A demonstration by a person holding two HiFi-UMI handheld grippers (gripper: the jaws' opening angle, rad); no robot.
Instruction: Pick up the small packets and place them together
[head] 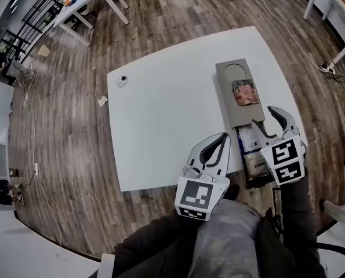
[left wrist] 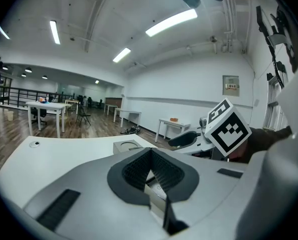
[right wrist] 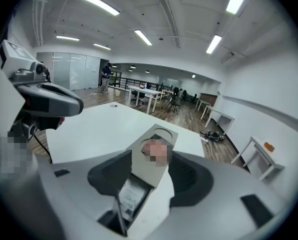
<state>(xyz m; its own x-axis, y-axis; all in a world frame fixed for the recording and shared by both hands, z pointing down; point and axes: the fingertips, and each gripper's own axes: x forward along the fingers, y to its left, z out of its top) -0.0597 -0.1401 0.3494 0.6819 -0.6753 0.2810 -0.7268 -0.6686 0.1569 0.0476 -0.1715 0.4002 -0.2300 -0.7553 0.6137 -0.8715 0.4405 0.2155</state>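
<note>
A red-and-pink small packet [head: 245,92] lies on a grey cardboard tray [head: 232,74] with a round cut-out, at the right of the white table [head: 160,120]. Just nearer me, a dark box [head: 242,162] holds several blue-and-white packets [head: 252,143]. My right gripper [head: 263,116] hovers over the seam between tray and box, open, nothing between its fingers; in the right gripper view [right wrist: 151,160] the tray [right wrist: 164,132] and a white-labelled packet [right wrist: 130,196] show beyond the jaws. My left gripper [head: 223,139] hangs at the table's near edge, shut and empty [left wrist: 150,153].
A small round object [head: 122,81] sits near the table's far left corner. A paper scrap [head: 102,101] lies on the wooden floor. A cable [head: 288,30] runs to a power strip [head: 327,67] at the right. Other white tables [head: 85,2] stand further back.
</note>
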